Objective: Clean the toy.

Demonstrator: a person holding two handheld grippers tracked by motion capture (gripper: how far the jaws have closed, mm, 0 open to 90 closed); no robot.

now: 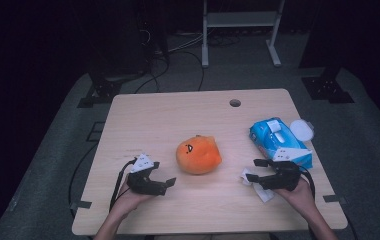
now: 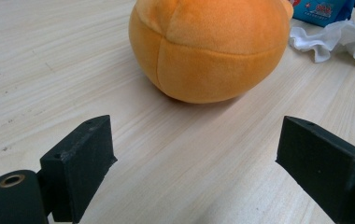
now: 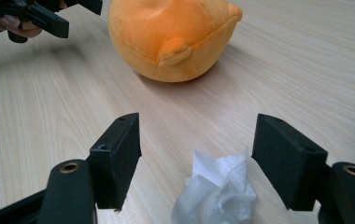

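An orange plush toy (image 1: pixel 198 155) with a small face lies at the middle of the wooden table (image 1: pixel 178 115). My left gripper (image 1: pixel 162 175) is just left of it, low over the table. Its jaws are open and empty in the left gripper view (image 2: pixel 196 149), with the plush (image 2: pixel 208 46) close ahead. My right gripper (image 1: pixel 254 170) is right of the plush and also open. A crumpled white tissue (image 3: pixel 217 191) lies on the table between its jaws (image 3: pixel 199 135), with a gap on each side. The plush (image 3: pixel 171 37) lies farther ahead.
A blue pack of wet wipes (image 1: pixel 278 142) lies at the right, with a round white lid (image 1: pixel 302 130) beside it. The table has a cable hole (image 1: pixel 235 103) near its far edge. Beyond the table are a white stand's legs (image 1: pixel 238 30) and cables on the floor.
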